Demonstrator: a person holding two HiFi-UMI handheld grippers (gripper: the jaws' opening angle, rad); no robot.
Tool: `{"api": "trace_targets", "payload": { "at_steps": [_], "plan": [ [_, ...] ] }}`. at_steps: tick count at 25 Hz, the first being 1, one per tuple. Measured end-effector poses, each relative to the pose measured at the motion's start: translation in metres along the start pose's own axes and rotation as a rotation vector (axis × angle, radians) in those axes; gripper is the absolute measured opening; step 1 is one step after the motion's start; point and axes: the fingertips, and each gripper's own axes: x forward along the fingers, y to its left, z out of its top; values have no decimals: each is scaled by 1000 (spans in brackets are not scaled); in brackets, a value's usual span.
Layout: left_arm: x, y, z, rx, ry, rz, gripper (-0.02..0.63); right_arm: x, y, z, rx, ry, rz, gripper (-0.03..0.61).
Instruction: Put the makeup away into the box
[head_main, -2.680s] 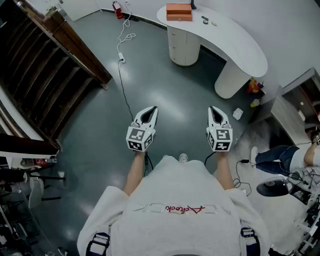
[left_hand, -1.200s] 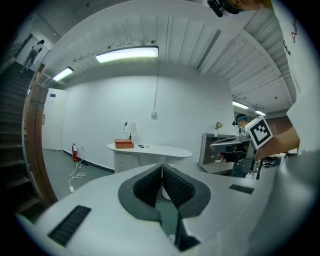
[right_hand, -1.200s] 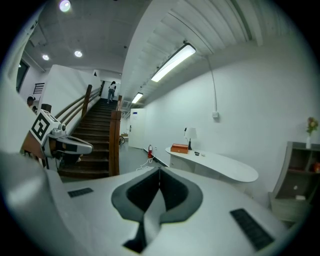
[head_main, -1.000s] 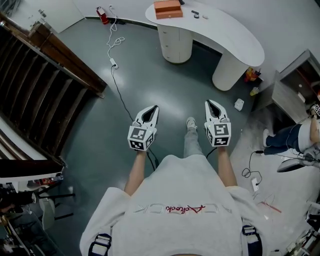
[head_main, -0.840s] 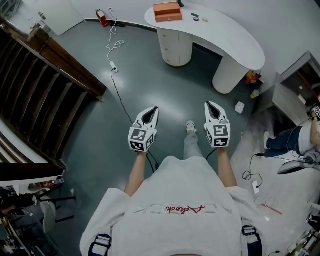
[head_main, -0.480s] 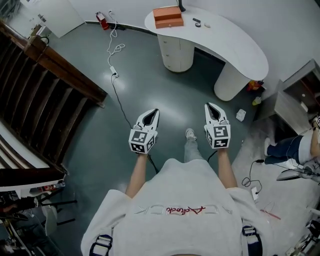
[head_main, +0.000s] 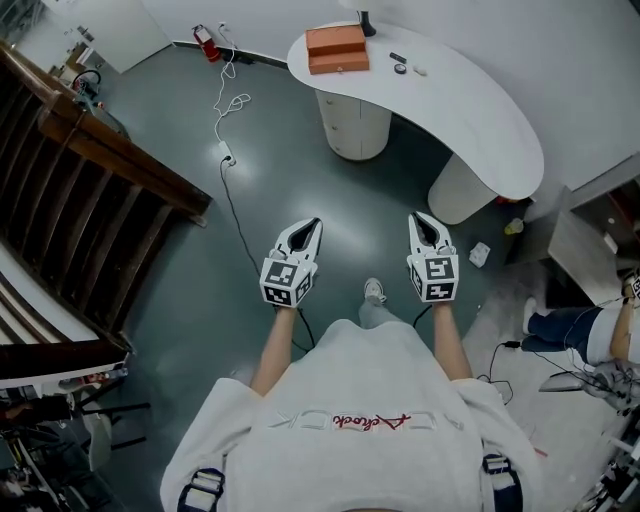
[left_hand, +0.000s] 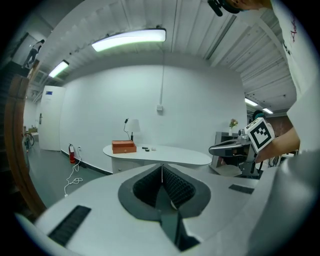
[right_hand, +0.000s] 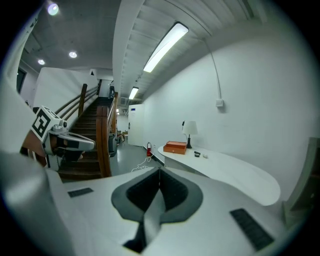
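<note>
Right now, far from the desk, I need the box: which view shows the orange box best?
The head view: the orange box shows clearest there, whole top seen from above, on the white desk. The left and right gripper views show it small and distant, side-on.

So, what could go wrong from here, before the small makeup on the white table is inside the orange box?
1. A cable lies on the floor beside the way to the table; a foot might catch it.
2. The makeup pieces are small and lie close together. The left tongs and right tongs are both shut and empty, so a careless approach could push one piece off.
3. The box looks closed; it may need opening first.
</note>
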Motion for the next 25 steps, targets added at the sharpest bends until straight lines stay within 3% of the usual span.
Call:
{"api": "trace_targets", "payload": {
  "at_steps": [15, 25],
  "plan": [
    [129, 40, 34, 9, 10, 55, 15, 112, -88, 16, 9, 6, 65, 20],
    [164, 54, 30, -2, 46, 82, 14, 151, -114, 10, 23, 28, 96, 20]
  ]
}}
